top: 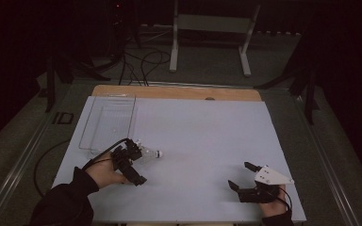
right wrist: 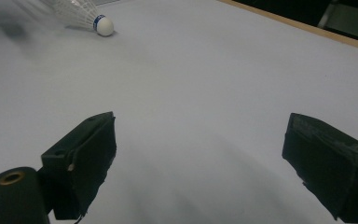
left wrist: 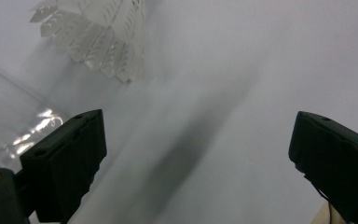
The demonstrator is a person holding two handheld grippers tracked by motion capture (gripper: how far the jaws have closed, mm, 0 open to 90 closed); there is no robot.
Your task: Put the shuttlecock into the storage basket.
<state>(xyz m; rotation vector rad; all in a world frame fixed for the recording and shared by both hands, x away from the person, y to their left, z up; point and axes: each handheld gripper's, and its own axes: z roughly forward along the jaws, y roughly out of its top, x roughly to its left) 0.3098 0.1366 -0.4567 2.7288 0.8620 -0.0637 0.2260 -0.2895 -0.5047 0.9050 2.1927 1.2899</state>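
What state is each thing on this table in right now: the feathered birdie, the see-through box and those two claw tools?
shuttlecock: lying on its side on the white sheet, not held.
clear tray: upright, open-topped, looks empty.
left gripper: jaws open, right beside the shuttlecock's feathers, nothing between them.
right gripper: jaws open, empty, far from the shuttlecock.

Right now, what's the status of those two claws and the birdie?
Left gripper open, beside shuttlecock. Right gripper open, nothing between jaws. Shuttlecock lying on white mat, by clear tray. Nothing in the way.
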